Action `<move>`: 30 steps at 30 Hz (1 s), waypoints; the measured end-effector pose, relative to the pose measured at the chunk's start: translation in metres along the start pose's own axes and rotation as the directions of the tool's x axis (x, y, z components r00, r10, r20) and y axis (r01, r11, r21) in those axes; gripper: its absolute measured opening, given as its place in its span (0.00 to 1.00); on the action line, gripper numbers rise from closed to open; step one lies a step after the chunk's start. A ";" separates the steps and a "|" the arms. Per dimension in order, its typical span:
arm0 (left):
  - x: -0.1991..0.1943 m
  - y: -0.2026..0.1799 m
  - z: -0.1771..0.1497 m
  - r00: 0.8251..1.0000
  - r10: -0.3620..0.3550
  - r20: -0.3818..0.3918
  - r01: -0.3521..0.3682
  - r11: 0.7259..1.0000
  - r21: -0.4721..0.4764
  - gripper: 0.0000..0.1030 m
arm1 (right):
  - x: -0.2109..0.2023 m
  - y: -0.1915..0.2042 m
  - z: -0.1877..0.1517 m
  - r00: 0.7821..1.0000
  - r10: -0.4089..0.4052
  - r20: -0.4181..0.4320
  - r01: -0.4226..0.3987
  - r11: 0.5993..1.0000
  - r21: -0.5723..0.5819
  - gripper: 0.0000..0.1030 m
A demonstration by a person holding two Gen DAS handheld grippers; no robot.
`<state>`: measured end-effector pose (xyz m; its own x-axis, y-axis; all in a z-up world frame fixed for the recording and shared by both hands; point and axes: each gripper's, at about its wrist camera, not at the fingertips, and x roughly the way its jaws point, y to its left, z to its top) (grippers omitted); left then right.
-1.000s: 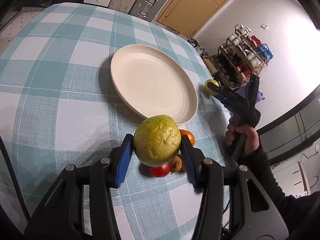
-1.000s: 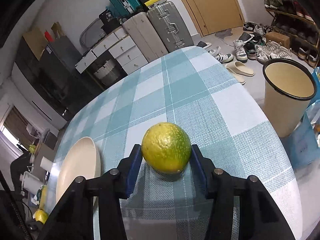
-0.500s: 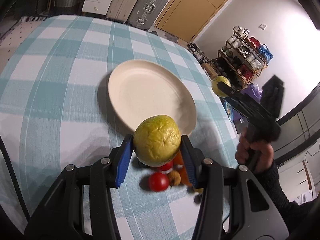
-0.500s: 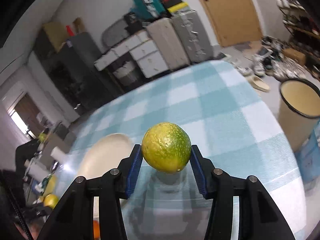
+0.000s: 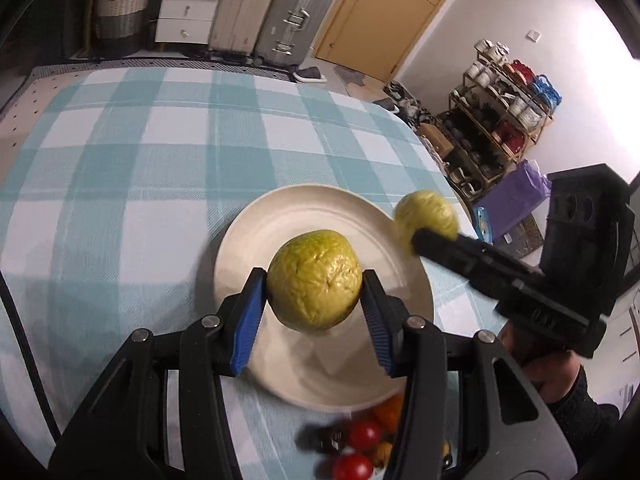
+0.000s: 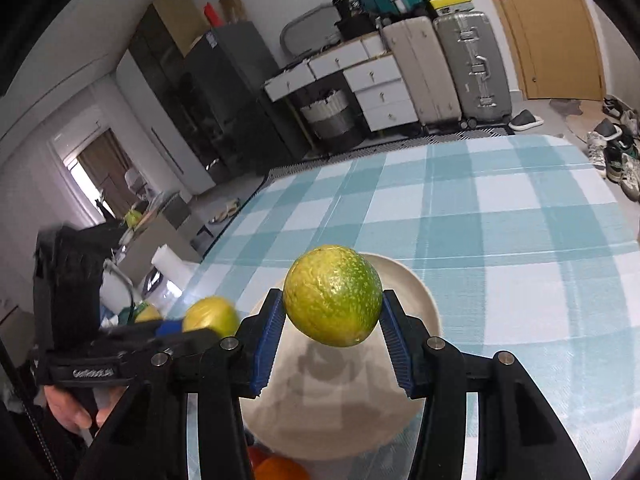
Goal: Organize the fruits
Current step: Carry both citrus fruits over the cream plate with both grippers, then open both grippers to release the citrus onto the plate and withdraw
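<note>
My left gripper is shut on a wrinkled yellow-green fruit and holds it above the cream plate. My right gripper is shut on a green-yellow citrus fruit, held above the same plate. In the left wrist view the right gripper's fruit hangs over the plate's right rim. In the right wrist view the left gripper's fruit shows at the left, beside the plate.
Small red tomatoes and an orange fruit lie on the checked tablecloth just in front of the plate. An orange fruit shows at the near plate edge. The table edge is to the right, with a shelf beyond.
Both grippers have moved with their fruits from beside the plate to above it. The right gripper has swung in from the table's right side toward the left one.
</note>
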<state>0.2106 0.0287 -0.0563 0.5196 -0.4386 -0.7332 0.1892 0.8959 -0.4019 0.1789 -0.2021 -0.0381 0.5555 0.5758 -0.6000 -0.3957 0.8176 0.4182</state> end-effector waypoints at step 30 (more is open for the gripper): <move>0.053 0.009 0.040 0.999 -0.020 -0.045 0.018 0.999 -0.050 0.56 | 0.041 -0.023 0.011 0.999 -0.022 -0.044 0.023 0.999 0.025 0.62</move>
<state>0.2731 0.0159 -0.0773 0.4778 -0.4590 -0.7490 0.1569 0.8835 -0.4414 0.2191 -0.1974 -0.0652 0.5314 0.5570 -0.6382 -0.3644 0.8305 0.4214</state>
